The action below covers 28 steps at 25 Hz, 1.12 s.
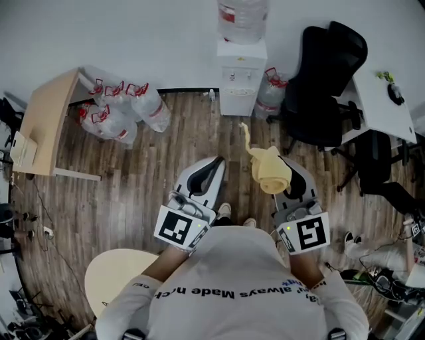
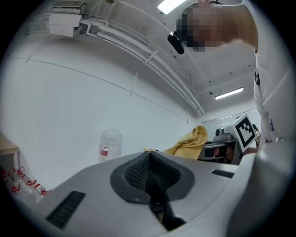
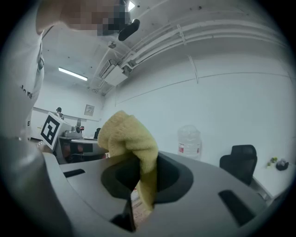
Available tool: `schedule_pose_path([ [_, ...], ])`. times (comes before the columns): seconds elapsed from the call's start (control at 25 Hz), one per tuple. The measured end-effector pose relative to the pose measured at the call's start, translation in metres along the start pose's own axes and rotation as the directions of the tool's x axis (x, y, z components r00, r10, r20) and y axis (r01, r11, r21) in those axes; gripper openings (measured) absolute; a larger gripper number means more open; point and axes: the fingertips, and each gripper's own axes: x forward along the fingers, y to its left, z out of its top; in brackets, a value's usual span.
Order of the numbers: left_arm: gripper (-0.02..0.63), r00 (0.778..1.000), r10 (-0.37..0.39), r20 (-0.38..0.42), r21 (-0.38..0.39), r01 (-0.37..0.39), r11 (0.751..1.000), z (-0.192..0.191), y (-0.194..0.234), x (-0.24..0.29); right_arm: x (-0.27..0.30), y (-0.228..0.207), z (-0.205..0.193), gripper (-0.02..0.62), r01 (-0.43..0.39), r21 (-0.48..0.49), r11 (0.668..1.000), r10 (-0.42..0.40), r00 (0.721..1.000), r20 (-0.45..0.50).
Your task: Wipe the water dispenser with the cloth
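Note:
The white water dispenser [image 1: 242,74] stands against the far wall with a clear bottle [image 1: 243,20] on top; that bottle [image 2: 110,144] [image 3: 189,140] shows in both gripper views. A yellow cloth [image 1: 268,169] [image 3: 129,139] is bunched in my right gripper [image 1: 284,171], which is shut on it and held well short of the dispenser. The cloth [image 2: 191,142] also shows to the right in the left gripper view. My left gripper [image 1: 211,170] [image 2: 149,163] is shut with nothing in it, level with the right one.
Several empty water bottles [image 1: 123,109] lie on the wood floor left of the dispenser, another bottle [image 1: 272,93] to its right. A black office chair [image 1: 325,86] and white desk [image 1: 385,99] stand at right. A wooden table [image 1: 48,123] is at left, a round stool [image 1: 116,275] near me.

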Motion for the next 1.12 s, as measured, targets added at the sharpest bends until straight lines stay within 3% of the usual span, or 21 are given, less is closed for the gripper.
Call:
schedule_pose_path([
  [0.72, 0.023, 1.0, -0.009, -0.012, 0.006, 0.009, 1.0, 0.0, 0.04, -0.006, 0.032, 0.011, -0.002, 0.061, 0.034, 0.011, 0.999, -0.034, 0.999, 0.0],
  [1.12, 0.023, 1.0, -0.014, -0.014, 0.003, 0.014, 1.0, -0.005, 0.048, 0.017, 0.046, -0.012, -0.009, 0.061, 0.051, 0.02, 0.998, -0.051, 0.999, -0.009],
])
